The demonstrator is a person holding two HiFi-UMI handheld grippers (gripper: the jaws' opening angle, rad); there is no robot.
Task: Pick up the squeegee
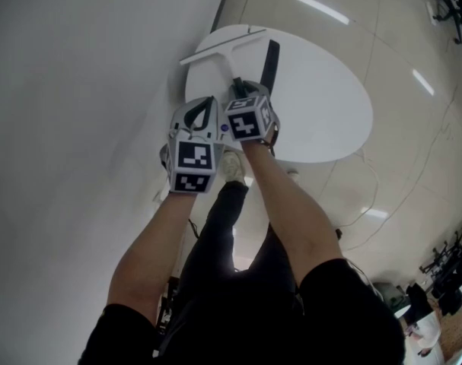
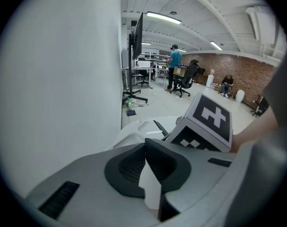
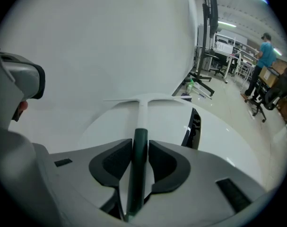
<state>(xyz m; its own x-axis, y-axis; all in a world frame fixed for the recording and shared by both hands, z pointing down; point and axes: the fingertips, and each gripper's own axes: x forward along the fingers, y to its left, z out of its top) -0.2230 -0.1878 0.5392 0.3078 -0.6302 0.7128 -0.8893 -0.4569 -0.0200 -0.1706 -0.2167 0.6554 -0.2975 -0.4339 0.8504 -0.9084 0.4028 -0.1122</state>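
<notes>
The squeegee has a long white blade, a white shaft and a dark green handle. It points toward the wall over the far left edge of a round white table. My right gripper is shut on the green handle, which runs straight between the jaws. Whether the blade rests on the tabletop or hangs just above it I cannot tell. Just left of the right gripper, my left gripper is shut with nothing in it; its black pads meet.
A black strap-like object lies on the table right of the squeegee. A plain white wall stands close on the left. Office chairs, desks and people are far behind. Cables cross the floor.
</notes>
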